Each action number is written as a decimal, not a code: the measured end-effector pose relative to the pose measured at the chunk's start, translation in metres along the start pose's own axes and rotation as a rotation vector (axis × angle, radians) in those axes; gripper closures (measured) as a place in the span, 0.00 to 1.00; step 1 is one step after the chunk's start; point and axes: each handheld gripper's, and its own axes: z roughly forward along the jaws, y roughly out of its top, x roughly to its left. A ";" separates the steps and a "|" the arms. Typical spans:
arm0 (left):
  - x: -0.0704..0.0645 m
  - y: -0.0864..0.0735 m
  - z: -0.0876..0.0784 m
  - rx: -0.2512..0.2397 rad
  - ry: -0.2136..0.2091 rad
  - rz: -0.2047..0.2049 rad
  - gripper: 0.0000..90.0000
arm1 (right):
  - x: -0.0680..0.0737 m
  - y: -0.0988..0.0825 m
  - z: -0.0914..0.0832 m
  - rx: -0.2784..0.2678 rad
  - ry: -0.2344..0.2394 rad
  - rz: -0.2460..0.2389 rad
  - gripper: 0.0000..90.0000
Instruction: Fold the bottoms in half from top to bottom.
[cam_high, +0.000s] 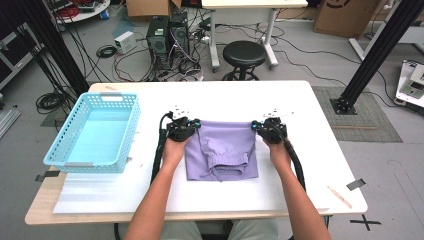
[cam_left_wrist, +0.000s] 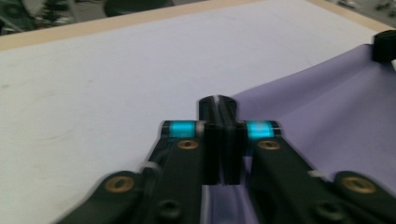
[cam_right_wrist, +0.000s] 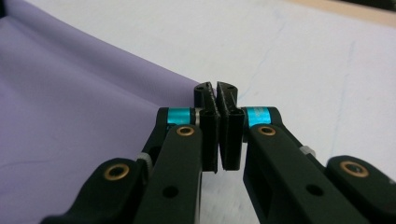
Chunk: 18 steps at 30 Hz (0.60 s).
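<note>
Lilac shorts (cam_high: 222, 150) flat on white bench (cam_high: 310, 150), smooth cloth, far corners pinched in closed jaws of left gripper (cam_high: 192, 125) and right gripper (cam_high: 260, 126). Perforated blue plastic basket (cam_high: 67, 150) well left of left jaws; wooden stick (cam_high: 340, 196) near right bench edge.

White table (cam_high: 310, 150), grey floor (cam_high: 305, 60), black stool (cam_high: 244, 54), computer towers (cam_high: 167, 35), tangled cables (cam_high: 107, 52)
</note>
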 end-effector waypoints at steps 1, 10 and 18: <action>0.004 -0.001 -0.001 -0.011 0.006 -0.019 1.00 | 0.000 0.001 0.002 0.002 -0.028 -0.003 0.99; 0.004 -0.004 -0.008 -0.017 -0.046 -0.037 0.80 | -0.008 -0.005 0.009 -0.007 -0.003 0.083 0.66; 0.004 -0.012 -0.005 0.072 -0.055 -0.089 0.66 | -0.010 -0.005 -0.015 -0.034 -0.034 0.090 0.62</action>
